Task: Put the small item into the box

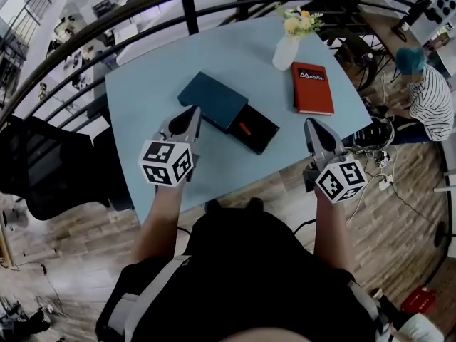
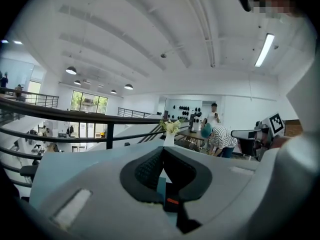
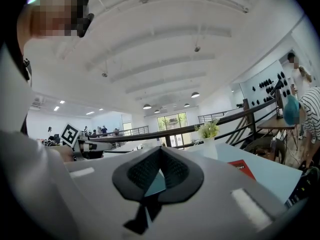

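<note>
Pale blue tabletop (image 1: 142, 105): flat dark teal box (image 1: 212, 100) overlapping open black tray (image 1: 260, 135) holding small red item (image 1: 244, 128); red book (image 1: 312, 87); white flower vase (image 1: 285, 52). Left gripper (image 1: 194, 110), right gripper (image 1: 311, 122): jaws together, empty.

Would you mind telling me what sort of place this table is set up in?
Probably a mezzanine in an open-plan office or lab: a dark railing curves behind the blue table, a lower floor shows beyond it, and a person in a striped shirt is nearby.
</note>
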A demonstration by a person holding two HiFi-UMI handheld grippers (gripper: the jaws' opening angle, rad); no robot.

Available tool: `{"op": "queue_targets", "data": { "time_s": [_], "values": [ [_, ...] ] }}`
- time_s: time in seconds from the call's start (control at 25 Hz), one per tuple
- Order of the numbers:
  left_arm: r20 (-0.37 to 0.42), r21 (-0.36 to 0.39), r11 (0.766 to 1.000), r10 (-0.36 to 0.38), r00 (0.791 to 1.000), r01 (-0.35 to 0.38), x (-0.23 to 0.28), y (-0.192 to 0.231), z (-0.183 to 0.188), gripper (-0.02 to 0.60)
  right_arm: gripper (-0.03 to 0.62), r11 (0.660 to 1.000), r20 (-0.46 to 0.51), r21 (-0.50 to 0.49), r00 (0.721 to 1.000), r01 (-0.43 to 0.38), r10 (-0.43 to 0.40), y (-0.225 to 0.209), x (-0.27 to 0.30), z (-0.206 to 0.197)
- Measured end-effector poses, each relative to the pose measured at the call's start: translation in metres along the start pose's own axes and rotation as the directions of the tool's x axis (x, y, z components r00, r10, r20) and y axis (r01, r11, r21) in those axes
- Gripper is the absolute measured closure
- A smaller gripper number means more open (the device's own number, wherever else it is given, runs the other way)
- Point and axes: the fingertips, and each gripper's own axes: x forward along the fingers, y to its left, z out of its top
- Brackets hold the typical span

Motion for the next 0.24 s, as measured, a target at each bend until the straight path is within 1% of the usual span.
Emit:
{"op": "queue_targets", "data": {
  "time_s": [0.24],
  "values": [
    [0.001,0.006,1.000,-0.012,1.000,0.012,0.004,-0.015,0.003,0.574,0.595,1.000,-0.005,0.002,1.000,-0.016,0.016,0.001,-0.002,-0.002]
  ]
}}
